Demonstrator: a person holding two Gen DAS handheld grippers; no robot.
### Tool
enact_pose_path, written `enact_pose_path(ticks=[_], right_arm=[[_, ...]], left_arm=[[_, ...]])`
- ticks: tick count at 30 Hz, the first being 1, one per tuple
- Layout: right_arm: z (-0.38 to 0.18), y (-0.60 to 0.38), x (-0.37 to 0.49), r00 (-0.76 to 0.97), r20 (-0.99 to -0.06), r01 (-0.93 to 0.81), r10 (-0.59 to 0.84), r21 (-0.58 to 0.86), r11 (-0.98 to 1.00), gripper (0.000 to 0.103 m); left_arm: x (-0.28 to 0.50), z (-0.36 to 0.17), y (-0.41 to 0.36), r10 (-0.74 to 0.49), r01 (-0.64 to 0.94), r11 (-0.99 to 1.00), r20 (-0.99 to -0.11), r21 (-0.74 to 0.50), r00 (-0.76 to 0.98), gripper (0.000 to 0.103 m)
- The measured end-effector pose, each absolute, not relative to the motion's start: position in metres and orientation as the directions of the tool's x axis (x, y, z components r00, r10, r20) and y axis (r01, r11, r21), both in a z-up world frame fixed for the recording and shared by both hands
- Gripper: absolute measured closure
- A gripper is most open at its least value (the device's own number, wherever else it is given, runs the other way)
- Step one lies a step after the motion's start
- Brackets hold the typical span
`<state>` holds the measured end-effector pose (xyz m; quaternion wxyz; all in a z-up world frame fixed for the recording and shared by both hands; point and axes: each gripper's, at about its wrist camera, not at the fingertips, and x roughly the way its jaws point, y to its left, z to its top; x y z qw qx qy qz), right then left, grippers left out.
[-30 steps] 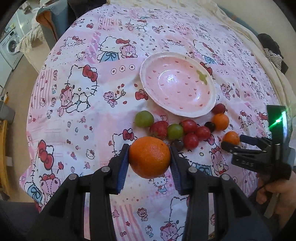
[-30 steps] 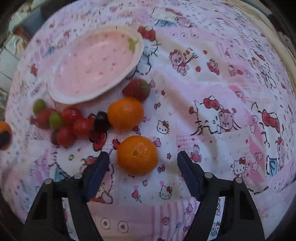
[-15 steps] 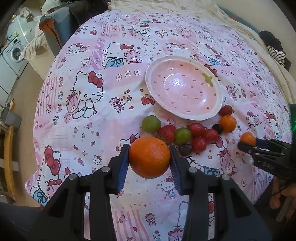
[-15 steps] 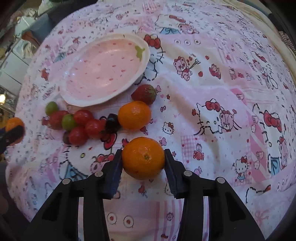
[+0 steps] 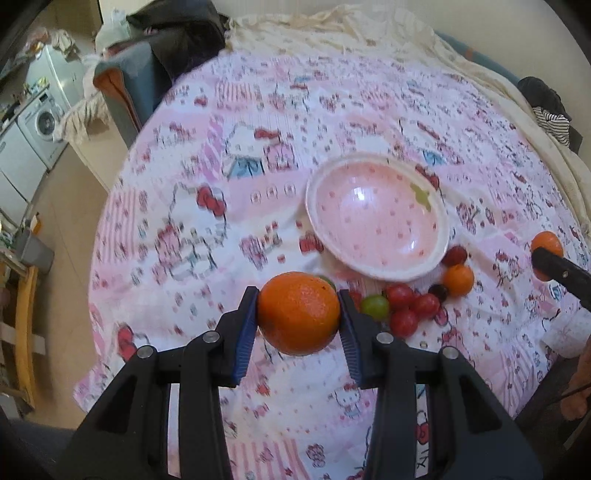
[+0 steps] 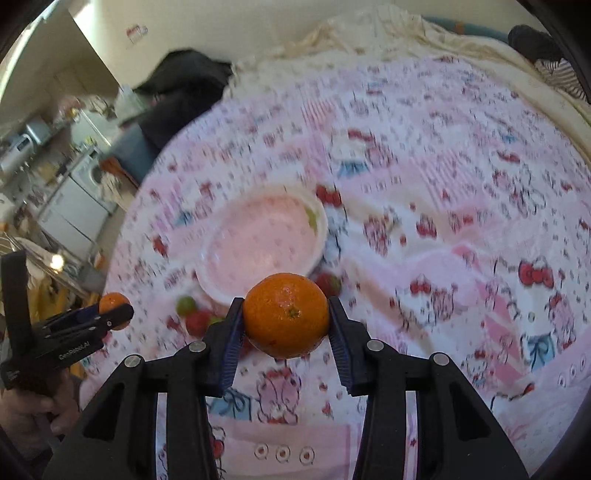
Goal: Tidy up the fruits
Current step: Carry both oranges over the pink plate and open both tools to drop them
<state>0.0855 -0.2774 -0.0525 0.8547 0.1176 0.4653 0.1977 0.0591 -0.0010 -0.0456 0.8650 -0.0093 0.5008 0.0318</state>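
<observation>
Left wrist view: your left claw point(image 5: 298, 317) pinches a large orange point(image 5: 298, 313) between its blue pads, low in the centre of the frame and lifted clear of the cloth. In the right wrist view your right claw point(image 6: 286, 317) is clamped the same way on a second orange point(image 6: 286, 315), also off the surface, with the pink bowl point(image 6: 321, 221) just above it in the frame. That bowl point(image 5: 441, 254) is empty and sits above and to the right of the left claw's fruit in the left view. Along its lower rim lies the loose pile: a small orange point(image 5: 458, 279), red tomatoes point(image 5: 404, 321), a green grape point(image 5: 375, 306), a dark grape point(image 5: 439, 291) and a strawberry point(image 5: 455, 254).

Likely trouble from here: both claws look headed for one bowl, so they may knock together over it, or one orange may roll out when the second lands. Each round fruit is gripped only at its sides, so a quick tilt could let it slip and fall onto the pile, scattering the small fruit. A low approach could also clip the bowl's rim and shove it.

The surface is a bed covered by a pink cartoon-print sheet point(image 5: 184, 229), soft and wrinkled, so things may roll. A cream blanket point(image 5: 332, 33) lies at the top, dark clothing point(image 5: 177, 33) at upper left, and a washing machine point(image 5: 40, 122) stands at the far left edge.
</observation>
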Motion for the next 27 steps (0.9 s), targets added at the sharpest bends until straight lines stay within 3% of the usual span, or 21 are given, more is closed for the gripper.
enact_pose_path(ticks=[12, 27], right_arm=[[-0.038, -0.275, 0.140, 0.526, -0.711, -0.254, 0.468, 0.393, 0.884, 0.058], [-0.092, -0.244, 0.232, 0.391, -0.772, -0.268, 0.500, 0.424, 0.865, 0.058]], left_arm=[[0.119, -0.029, -0.009, 0.053, 0.001, 0.998, -0.842, 0.063, 0.536, 0.066], [0.204, -0.092, -0.037, 0.017, 0.104, 0.992, -0.880, 0.076, 0.474, 0.066]])
